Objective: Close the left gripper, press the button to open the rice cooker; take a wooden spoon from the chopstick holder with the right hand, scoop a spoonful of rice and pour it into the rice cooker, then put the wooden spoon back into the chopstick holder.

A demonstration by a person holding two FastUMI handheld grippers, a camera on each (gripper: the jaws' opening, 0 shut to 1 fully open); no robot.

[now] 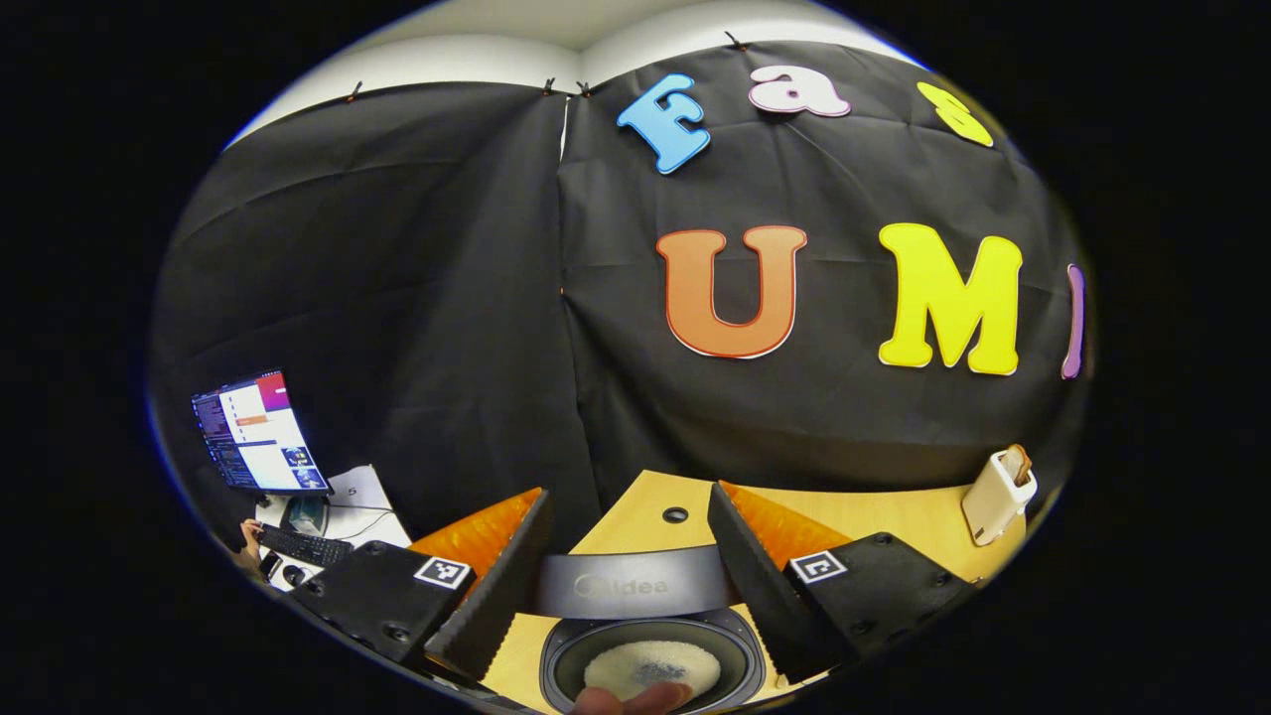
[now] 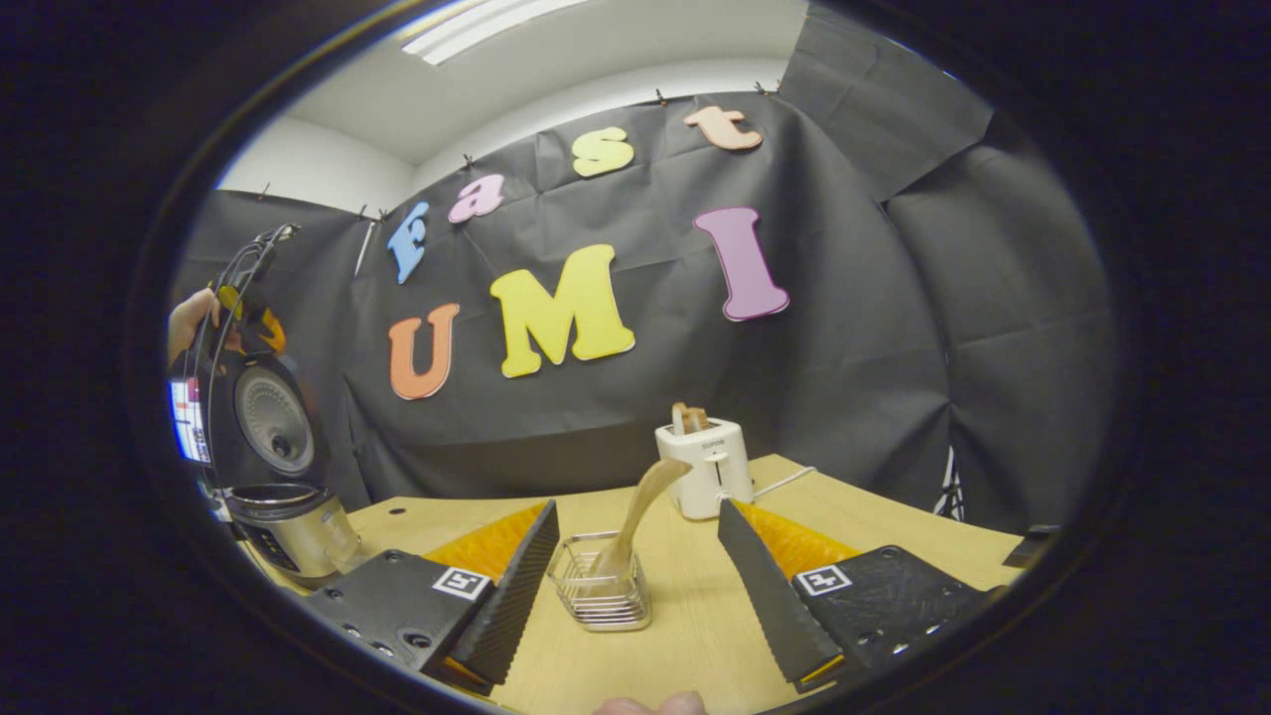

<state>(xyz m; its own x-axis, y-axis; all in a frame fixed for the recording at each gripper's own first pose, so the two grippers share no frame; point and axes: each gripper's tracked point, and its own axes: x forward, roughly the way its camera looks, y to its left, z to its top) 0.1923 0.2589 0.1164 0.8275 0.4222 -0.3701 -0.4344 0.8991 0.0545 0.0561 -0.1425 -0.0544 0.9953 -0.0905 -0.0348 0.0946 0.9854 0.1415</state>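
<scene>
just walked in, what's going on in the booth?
A person is running the rice task with two handheld grippers. The cooker is already open, lid up, with rice in its pot. The left gripper hangs open above the pot. The right gripper is open too, pointed at the holder on the table. The spoon leans in the holder, ungripped. A toaster stands behind.

I work in a lab recording booth: black cloth wall (image 1: 417,298), wooden tabletop (image 2: 685,616), monitor (image 1: 260,433) and keyboard (image 1: 303,546) beside it.
</scene>
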